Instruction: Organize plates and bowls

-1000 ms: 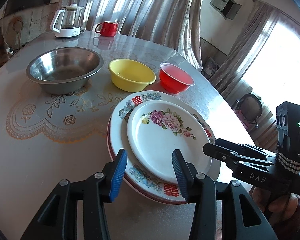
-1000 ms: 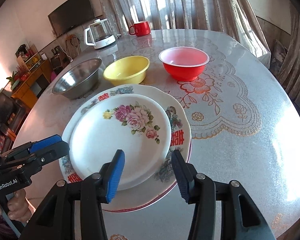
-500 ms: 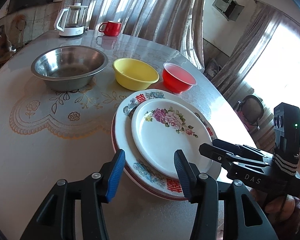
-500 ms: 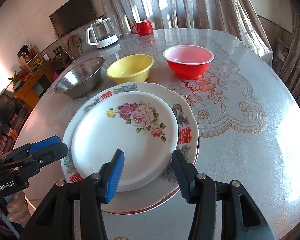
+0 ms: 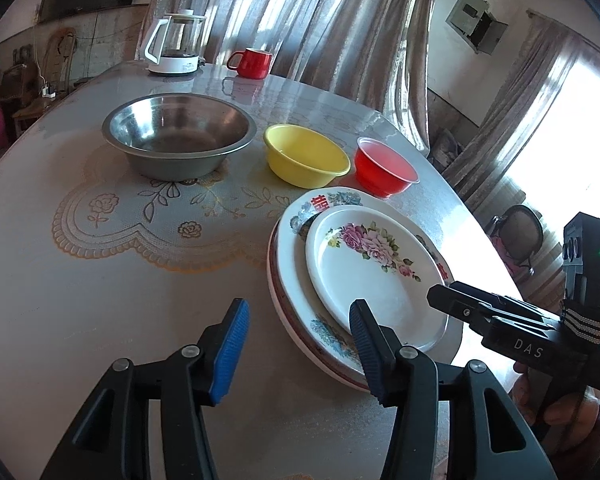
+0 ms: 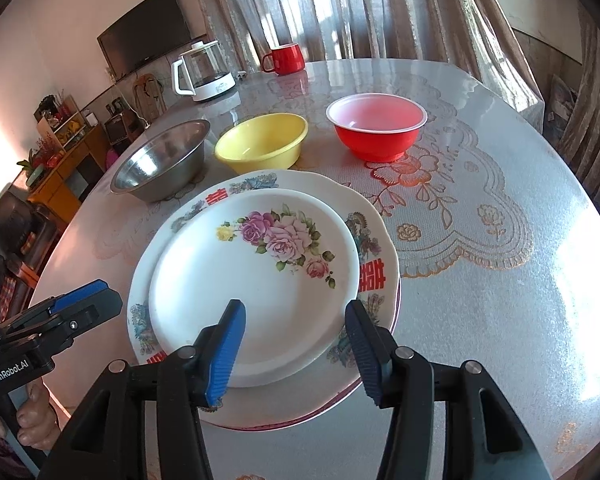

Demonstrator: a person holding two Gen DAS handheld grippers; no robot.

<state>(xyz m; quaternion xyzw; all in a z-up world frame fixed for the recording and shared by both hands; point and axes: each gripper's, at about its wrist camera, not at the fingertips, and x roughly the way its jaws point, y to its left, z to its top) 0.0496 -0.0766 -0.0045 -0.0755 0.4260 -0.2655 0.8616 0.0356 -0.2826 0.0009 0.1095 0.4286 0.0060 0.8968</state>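
Just stacked plates [image 6: 260, 280] w/ bowls [image 6: 260, 148] behind

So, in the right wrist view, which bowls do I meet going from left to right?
steel bowl → yellow bowl → red bowl

The right gripper [image 6: 296, 344] hangs over the near edge of a small white plate [image 6: 236, 292] painted with pink roses, its blue pads apart with nothing between them. That plate lies on a larger plate [image 6: 374, 236] with red characters on the round table [image 6: 500, 320]. Beyond them stand a steel bowl [image 6: 160, 160], a yellow bowl [image 6: 260, 142] and a red bowl [image 6: 376, 124] in a row. Farther back are a kettle [image 6: 204, 74] and a red mug [image 6: 284, 58]. The left gripper [image 6: 76, 304] shows at the left edge.
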